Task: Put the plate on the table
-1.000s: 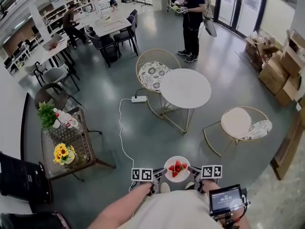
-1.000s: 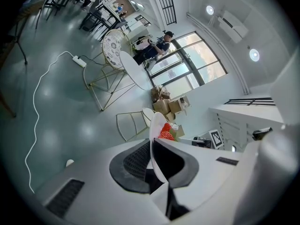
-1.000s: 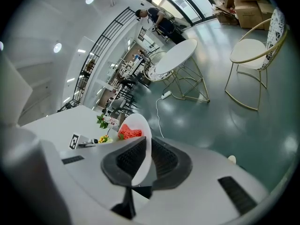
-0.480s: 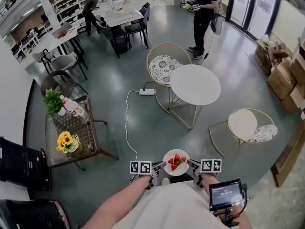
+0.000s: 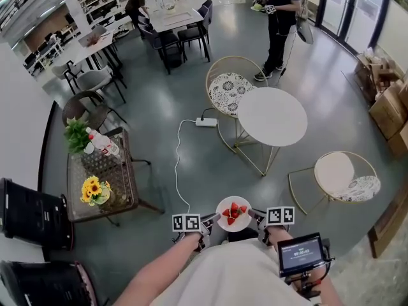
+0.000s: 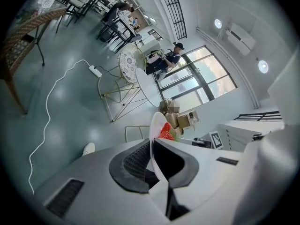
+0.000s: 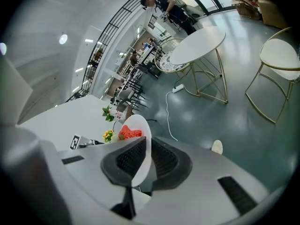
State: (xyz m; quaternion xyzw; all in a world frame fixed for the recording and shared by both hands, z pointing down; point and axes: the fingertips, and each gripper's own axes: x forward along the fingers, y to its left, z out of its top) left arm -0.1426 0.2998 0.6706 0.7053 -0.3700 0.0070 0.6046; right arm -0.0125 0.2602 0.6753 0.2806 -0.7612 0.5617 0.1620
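Observation:
A small white plate [image 5: 234, 213] with red strawberries [image 5: 233, 211] on it is carried low in the head view, close to the person's body. My left gripper [image 5: 209, 222] is shut on its left rim and my right gripper [image 5: 255, 217] is shut on its right rim. The left gripper view shows the plate [image 6: 157, 134] edge-on between the jaws, and in the right gripper view the plate [image 7: 141, 149] is pinched the same way. The round white table [image 5: 272, 116] stands ahead on the grey floor, well apart from the plate.
A gold wire chair [image 5: 231, 88] stands behind the table, another chair [image 5: 345, 174] to its right. A white power strip [image 5: 206, 122] and cable lie on the floor. A wicker side table [image 5: 102, 180] with flowers is at left. A person [image 5: 280, 11] stands beyond; cardboard boxes [image 5: 389, 94] at right.
The view has moved forward: the round table and chairs have shifted right and nearer. Both grippers still hold the plate in front of the body.

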